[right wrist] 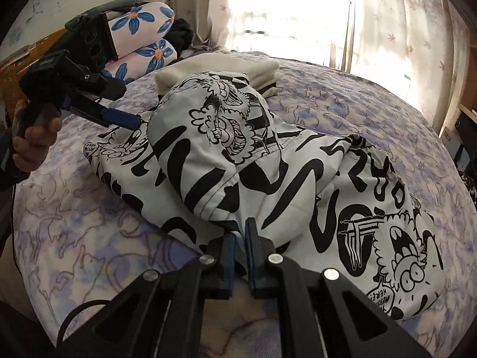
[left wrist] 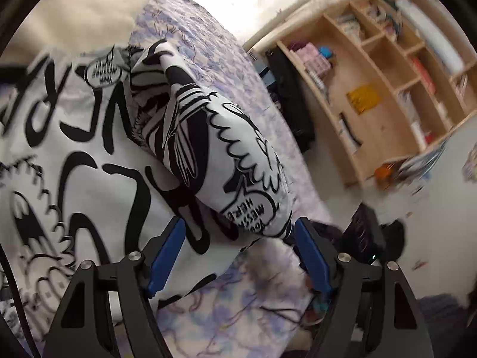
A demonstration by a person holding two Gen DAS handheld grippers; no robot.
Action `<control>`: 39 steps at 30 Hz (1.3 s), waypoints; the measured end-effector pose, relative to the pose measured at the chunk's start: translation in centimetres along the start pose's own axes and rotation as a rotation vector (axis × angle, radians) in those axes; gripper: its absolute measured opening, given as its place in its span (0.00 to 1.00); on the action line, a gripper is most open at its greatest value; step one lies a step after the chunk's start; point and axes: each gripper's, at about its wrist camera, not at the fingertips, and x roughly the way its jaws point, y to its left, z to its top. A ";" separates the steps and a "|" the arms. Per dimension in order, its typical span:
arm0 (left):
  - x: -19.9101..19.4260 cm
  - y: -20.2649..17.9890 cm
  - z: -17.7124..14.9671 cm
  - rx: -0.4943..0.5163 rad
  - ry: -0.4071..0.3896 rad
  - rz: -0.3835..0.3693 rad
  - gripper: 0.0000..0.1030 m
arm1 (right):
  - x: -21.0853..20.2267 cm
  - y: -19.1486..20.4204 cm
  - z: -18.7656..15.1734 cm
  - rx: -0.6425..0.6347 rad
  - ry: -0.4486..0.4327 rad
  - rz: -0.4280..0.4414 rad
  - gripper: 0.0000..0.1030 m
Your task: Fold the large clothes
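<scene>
Lying across the bed (right wrist: 89,268), the white hooded garment with black cartoon print (right wrist: 268,179) has its long axis running from the near right of the right wrist view to the far left, its hood flopped over the middle with the rounded crown pointing toward the window. Nearest that camera, the right claw (right wrist: 240,238) points down at the garment's near hem, its blue pads clenched almost together with a fold of the white cloth pinched between them. Farther left, a hand (right wrist: 32,137) grips the handle of the left claw (right wrist: 131,120), which reaches in level over the garment's far left end. In the left wrist view that claw (left wrist: 238,232) stands released, jaws wide on either side of a bunched sleeve end (left wrist: 238,164) without pressing it. The purple patterned bedspread lies bare on the near left and far right of the garment. Beyond the hood sits a folded cream blanket (right wrist: 214,68), then flowered pillows (right wrist: 143,38) and the bright curtained window (right wrist: 283,15). A wooden shelf unit (left wrist: 387,89) stands past the bed's edge.
</scene>
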 end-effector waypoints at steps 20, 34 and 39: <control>7.4 8.5 3.5 -0.336 -0.196 -0.403 0.85 | 2.0 -9.0 -3.5 0.889 -0.041 0.469 0.43; 6.0 10.3 3.7 -0.408 -0.296 -0.411 0.83 | 5.5 -10.8 -1.1 0.987 -0.074 0.481 0.13; 6.8 10.0 2.9 -0.420 -0.267 -0.458 0.84 | 3.3 -13.0 1.2 1.046 -0.174 0.515 0.11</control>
